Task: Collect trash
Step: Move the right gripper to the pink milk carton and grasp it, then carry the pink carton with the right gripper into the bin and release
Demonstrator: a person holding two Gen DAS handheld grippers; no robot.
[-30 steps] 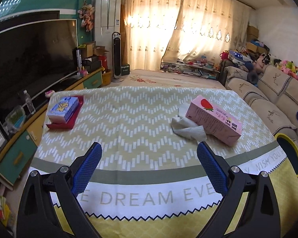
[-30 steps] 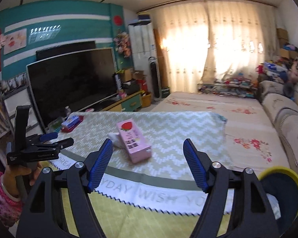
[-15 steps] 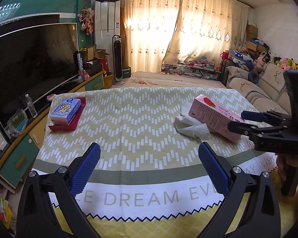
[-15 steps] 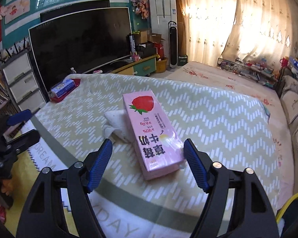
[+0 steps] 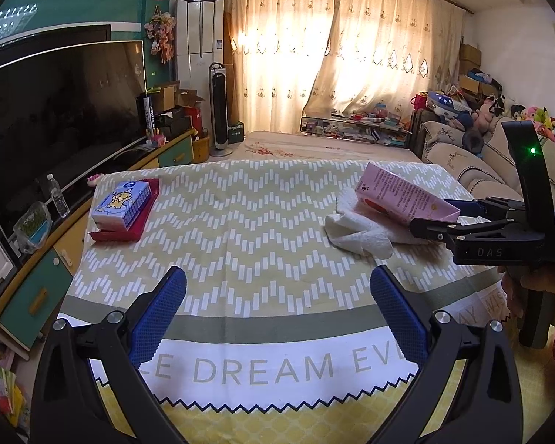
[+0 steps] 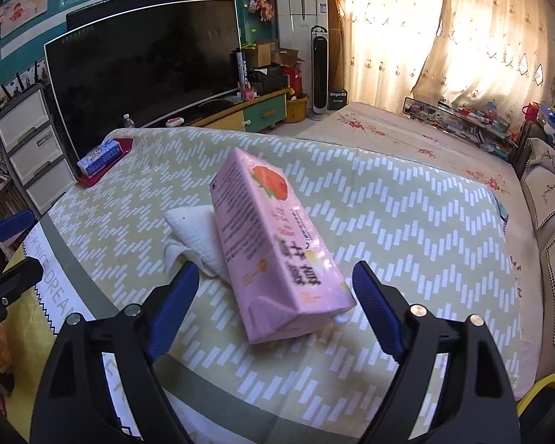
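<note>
A pink strawberry milk carton [image 6: 273,244] lies tilted on the patterned tablecloth, resting on a crumpled white tissue [image 6: 198,236]. My right gripper [image 6: 273,307] is open with the carton's near end between its blue fingers, not clamped. In the left wrist view the carton [image 5: 403,196] and tissue [image 5: 359,231] sit at the right, with the right gripper reaching in from the right edge. My left gripper [image 5: 277,314] is open and empty over the near part of the cloth.
A blue tissue pack on a red tray [image 5: 124,205] sits at the table's far left. A TV and cabinet [image 5: 55,111] stand to the left, a sofa [image 5: 481,170] to the right. A yellow-rimmed bin [image 6: 540,388] stands at the lower right.
My right gripper has moved in on the carton until its near end lies between the fingers. The carton now sits tilted on its edge. My left gripper has barely moved.
</note>
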